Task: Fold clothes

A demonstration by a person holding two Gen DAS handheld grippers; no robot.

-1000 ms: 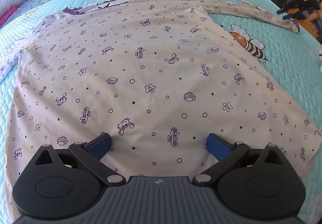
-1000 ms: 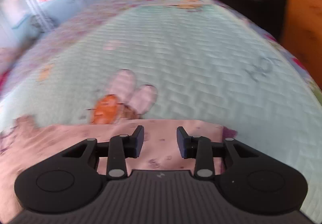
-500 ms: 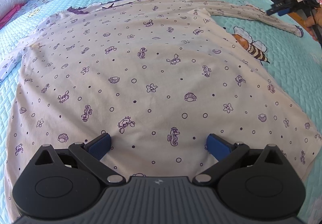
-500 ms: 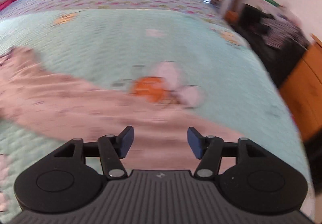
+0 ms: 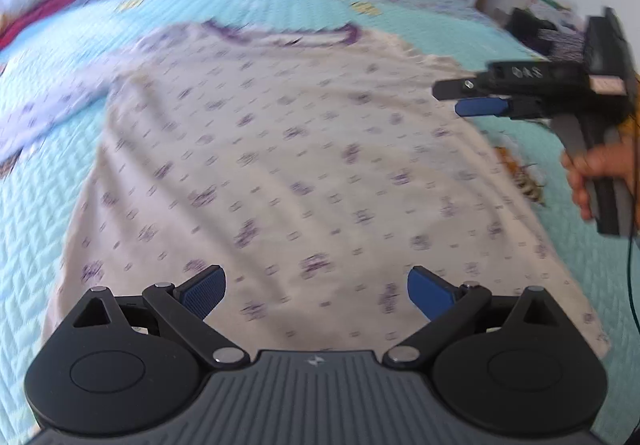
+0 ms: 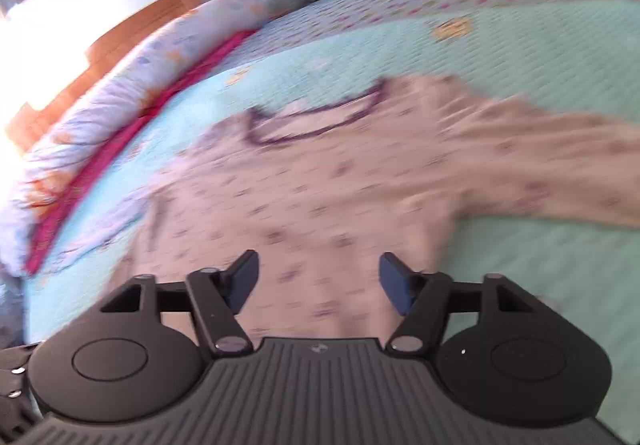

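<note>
- Left wrist view: I am holding my left claw [image 5: 316,291] over the lower middle of the frame, its blue pads spread wide with nothing between them, only the hem end of the shirt [image 5: 304,165] lying flat beneath.
- The shirt is filling the centre of the frame, spread on the teal bedspread [image 5: 40,205], purple-trimmed neckline at the top, one sleeve trailing off to the left edge. I judge it is lying flat like this so the folds can start from clean edges.
- At the right edge my right claw [image 5: 476,101] is coming in over the shirt's upper right shoulder, my hand [image 5: 596,169] wrapped round its handle below. One blue pad is showing; from this side I cannot tell the gap.
- Right wrist view: my right claw [image 6: 318,281] is sitting in the lower middle, pads apart after just opening, and gripping nothing; cloth is showing between them, but below, not pinched.
- Here the shirt [image 6: 328,185] is running from the centre to the right edge, where its other sleeve is stretching out flat. The neckline is sitting above centre.
- A rolled quilt [image 6: 132,97] is lying along the upper left, well clear of the shirt.
- My read: both claws are open and empty over the garment, lining up for a first fold; no fold is made yet.
</note>
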